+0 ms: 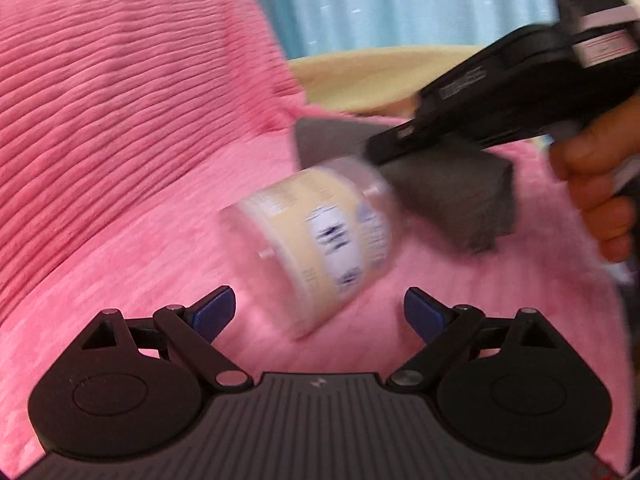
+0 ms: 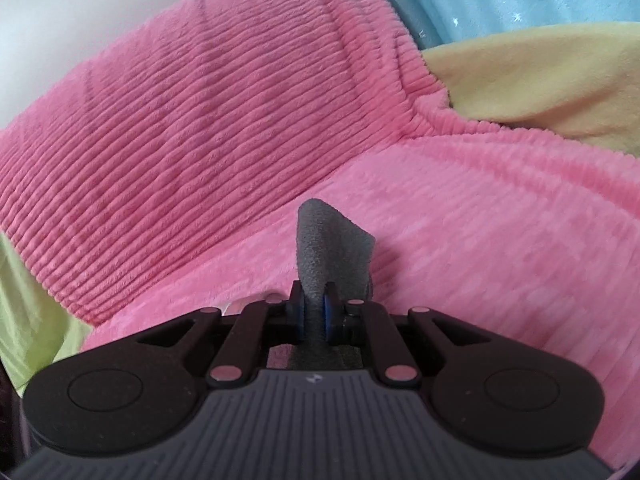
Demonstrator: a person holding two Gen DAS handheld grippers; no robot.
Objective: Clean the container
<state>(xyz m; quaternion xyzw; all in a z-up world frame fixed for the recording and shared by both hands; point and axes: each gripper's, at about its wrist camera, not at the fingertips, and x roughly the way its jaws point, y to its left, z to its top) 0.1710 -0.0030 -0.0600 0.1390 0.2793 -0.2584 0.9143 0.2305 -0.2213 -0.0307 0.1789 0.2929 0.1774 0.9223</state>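
Observation:
A clear plastic container (image 1: 320, 244) with a beige and white label lies on its side on the pink blanket (image 1: 120, 140), blurred by motion. My left gripper (image 1: 320, 314) is open just in front of it, one blue pad on each side, not touching. My right gripper (image 2: 314, 312) is shut on a grey sponge (image 2: 332, 248), which sticks up past the fingertips. In the left wrist view the right gripper (image 1: 384, 152) comes in from the right, holding the sponge (image 1: 460, 196) just behind the container.
The pink ribbed blanket (image 2: 200, 120) covers a raised hump at the left and back. A yellow cloth (image 2: 540, 80) lies at the back right, a green cloth (image 2: 28, 320) at the left. A blue curtain (image 1: 400, 0) hangs behind.

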